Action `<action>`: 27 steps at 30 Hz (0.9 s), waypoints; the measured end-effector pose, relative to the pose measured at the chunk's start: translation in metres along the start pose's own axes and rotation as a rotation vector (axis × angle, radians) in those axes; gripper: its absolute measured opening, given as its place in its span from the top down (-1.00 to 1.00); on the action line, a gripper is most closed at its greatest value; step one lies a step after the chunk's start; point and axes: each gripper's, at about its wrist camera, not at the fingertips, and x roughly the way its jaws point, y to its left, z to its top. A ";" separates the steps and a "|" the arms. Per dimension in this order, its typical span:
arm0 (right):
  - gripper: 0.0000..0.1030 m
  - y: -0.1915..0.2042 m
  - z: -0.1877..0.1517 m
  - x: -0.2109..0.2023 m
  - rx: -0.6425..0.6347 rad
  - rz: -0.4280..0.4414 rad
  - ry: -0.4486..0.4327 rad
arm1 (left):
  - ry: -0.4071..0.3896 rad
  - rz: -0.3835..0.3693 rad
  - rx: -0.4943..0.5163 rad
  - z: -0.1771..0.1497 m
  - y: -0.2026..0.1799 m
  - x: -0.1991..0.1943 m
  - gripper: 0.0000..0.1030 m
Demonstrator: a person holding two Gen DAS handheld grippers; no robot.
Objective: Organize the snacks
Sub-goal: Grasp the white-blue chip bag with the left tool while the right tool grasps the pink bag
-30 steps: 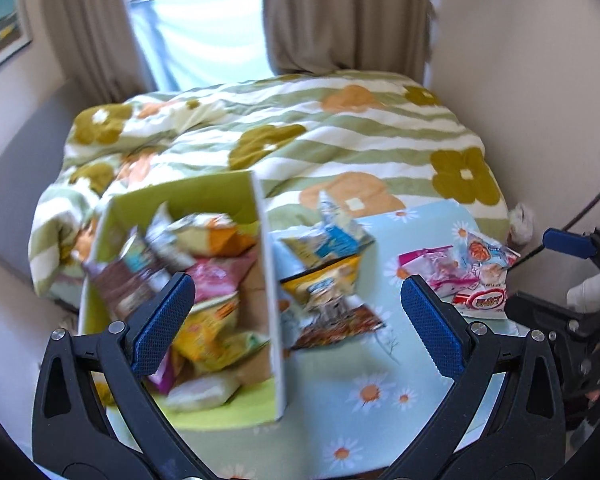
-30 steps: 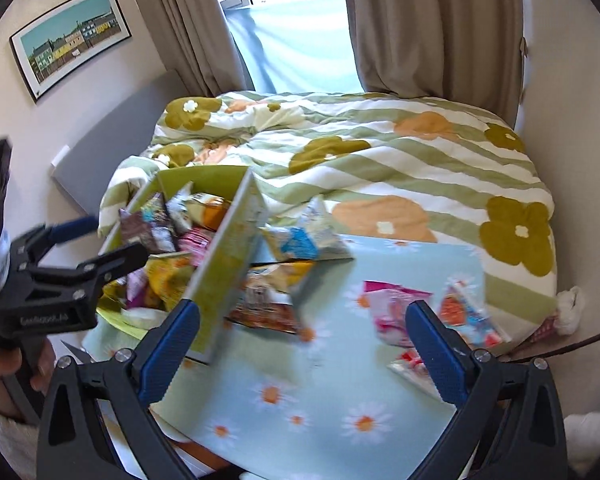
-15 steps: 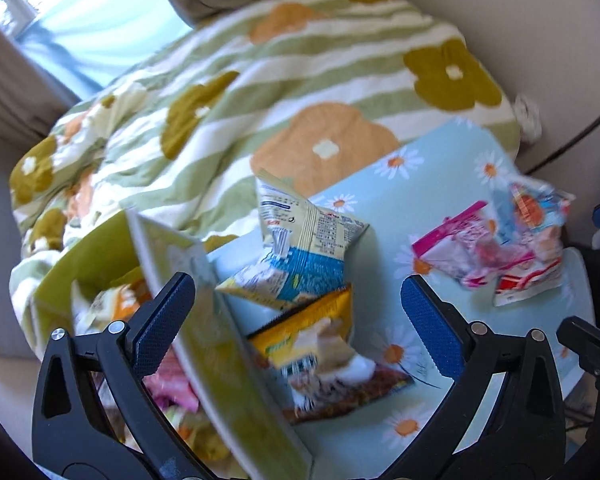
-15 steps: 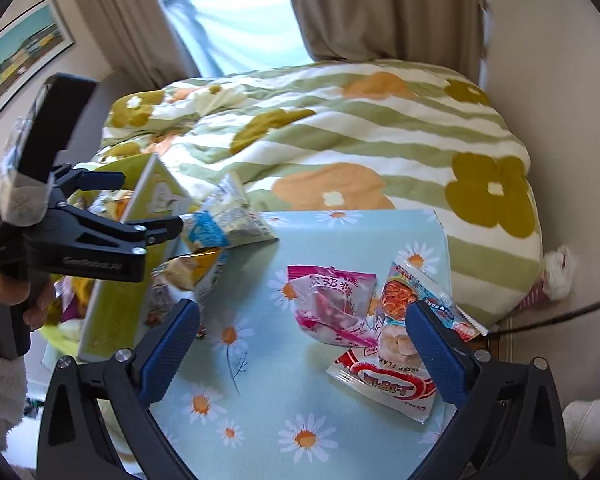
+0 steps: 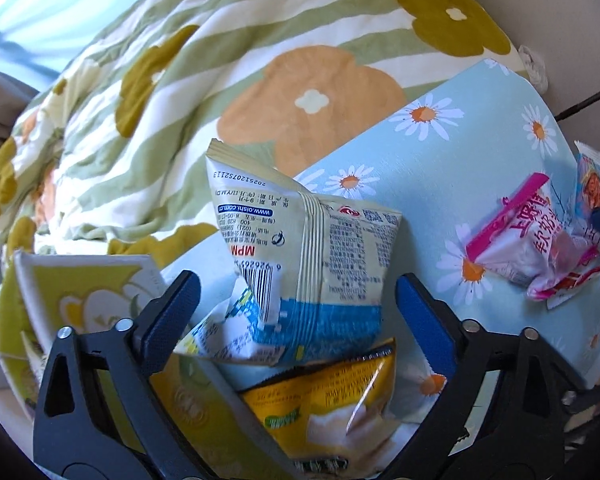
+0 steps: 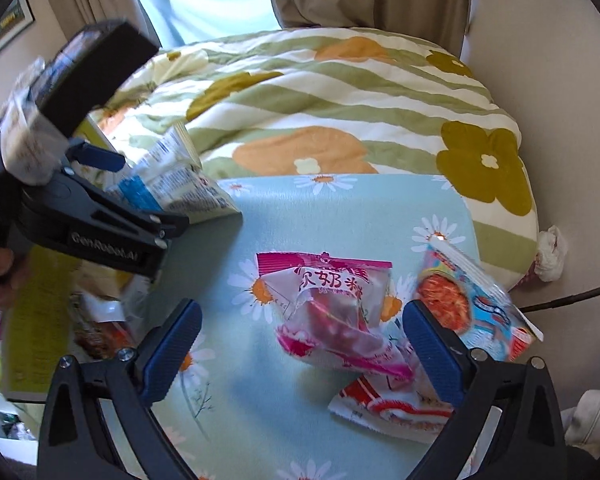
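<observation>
Pink packet (image 6: 332,312) — daisy-print (pale blue) cloth (image 6: 340,208)

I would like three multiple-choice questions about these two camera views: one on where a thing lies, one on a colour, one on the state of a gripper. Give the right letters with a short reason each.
1. Where does the pink snack packet lie?
A. inside the green box
B. on the daisy-print cloth
C. on the striped quilt

2. What colour is the lower band of the cream snack bag?
A. blue
B. red
C. black

3. How does the right gripper stand?
A. shut on the pink packet
B. shut and empty
C. open over the pink packet

Answers:
1 B: the daisy-print cloth shows all around it.
2 A: a blue band runs under the barcode.
3 C: both pads stand apart from the packet; its jaws have just been closing a little.
</observation>
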 end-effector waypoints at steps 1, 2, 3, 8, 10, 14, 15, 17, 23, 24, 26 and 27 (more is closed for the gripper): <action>-0.87 0.002 0.000 0.004 -0.006 -0.005 0.004 | 0.009 -0.006 -0.001 0.001 0.001 0.003 -0.85; -0.85 0.003 0.000 0.009 -0.011 -0.010 0.011 | 0.021 -0.012 -0.002 0.002 0.001 0.007 -0.82; -0.79 0.004 -0.001 0.014 -0.015 -0.014 0.020 | 0.030 -0.020 -0.007 0.003 0.002 0.009 -0.65; -0.66 0.011 -0.003 0.032 -0.053 -0.066 0.051 | 0.050 -0.052 0.007 0.004 -0.003 0.015 -0.40; -0.63 0.012 -0.002 0.035 -0.066 -0.082 0.053 | 0.050 -0.053 0.035 0.002 -0.008 0.014 -0.36; -0.63 0.009 0.000 0.042 -0.073 -0.092 0.069 | 0.047 -0.049 0.058 -0.001 -0.013 0.014 -0.25; -0.63 0.008 0.000 0.044 -0.074 -0.095 0.072 | 0.047 -0.049 0.062 -0.001 -0.013 0.013 -0.21; -0.63 0.006 0.002 0.049 -0.072 -0.102 0.080 | 0.044 -0.051 0.065 -0.001 -0.013 0.012 -0.13; -0.50 0.002 0.005 0.056 -0.074 -0.108 0.090 | 0.039 -0.078 0.029 -0.004 -0.005 0.008 -0.02; -0.50 0.002 0.005 0.056 -0.076 -0.109 0.088 | 0.038 -0.084 0.021 -0.004 -0.003 0.007 -0.01; -0.47 0.004 0.004 0.056 -0.079 -0.110 0.086 | 0.036 -0.102 0.001 -0.005 0.000 0.005 0.01; -0.40 0.005 0.003 0.056 -0.082 -0.111 0.083 | 0.032 -0.108 -0.007 -0.006 0.002 0.003 0.01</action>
